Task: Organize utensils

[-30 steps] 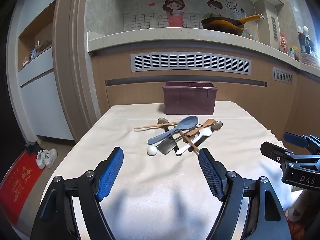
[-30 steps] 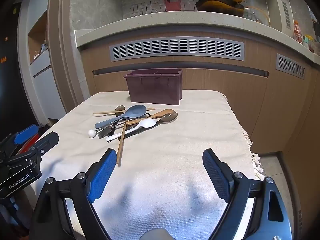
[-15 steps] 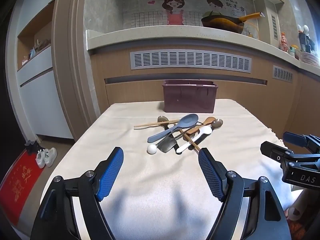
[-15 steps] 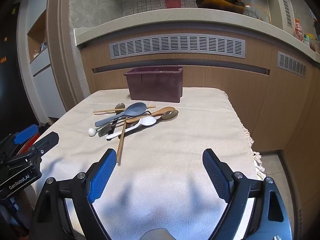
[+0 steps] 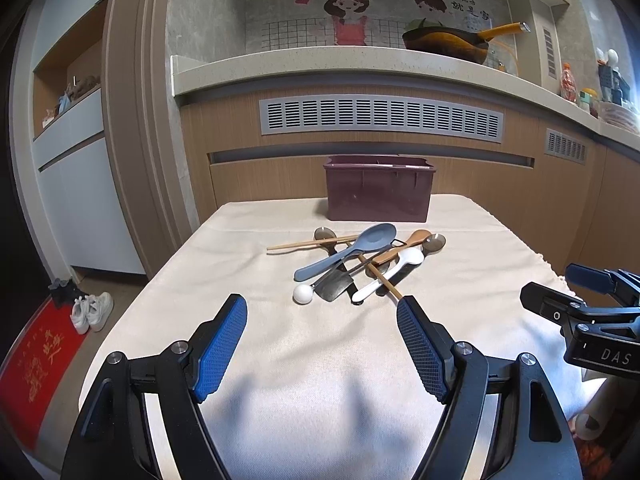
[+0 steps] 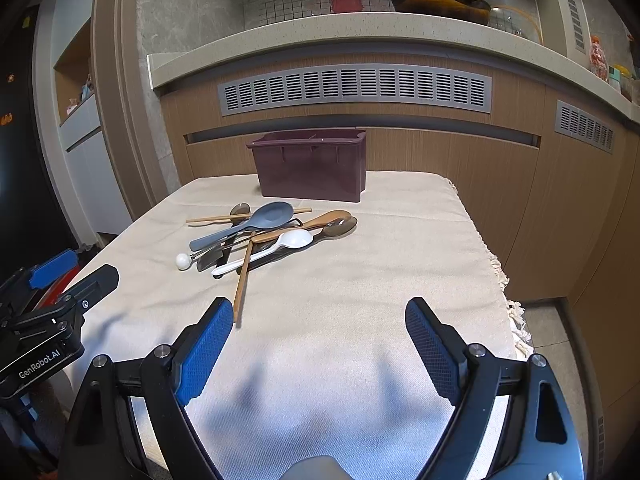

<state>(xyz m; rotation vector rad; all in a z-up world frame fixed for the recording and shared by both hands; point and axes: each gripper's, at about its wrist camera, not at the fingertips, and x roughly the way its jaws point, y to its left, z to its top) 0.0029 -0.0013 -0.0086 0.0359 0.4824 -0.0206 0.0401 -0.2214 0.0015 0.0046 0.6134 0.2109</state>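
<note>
A heap of utensils lies mid-table: a grey-blue spoon (image 5: 352, 250) (image 6: 256, 222), a white spoon (image 5: 394, 272) (image 6: 276, 249), a wooden spoon (image 5: 404, 246) (image 6: 312, 224), chopsticks (image 5: 308, 244) (image 6: 242, 280), a dark metal spoon (image 5: 434, 243) (image 6: 340, 227) and a white-knobbed tool (image 5: 303, 294) (image 6: 183, 261). Behind them stands a maroon bin (image 5: 378, 188) (image 6: 312, 166). My left gripper (image 5: 322, 312) hovers open over the near cloth, short of the heap. My right gripper (image 6: 318, 314) is also open and holds nothing, with a chopstick tip beside its left finger.
A cream cloth covers the table (image 5: 320, 360), with a fringed edge (image 6: 502, 276) on the right. Wooden cabinets with a grey vent (image 5: 380, 118) rise behind. A pan (image 5: 444, 42) sits on the counter. Shoes (image 5: 92, 312) and a red mat (image 5: 36, 364) lie on the floor at left.
</note>
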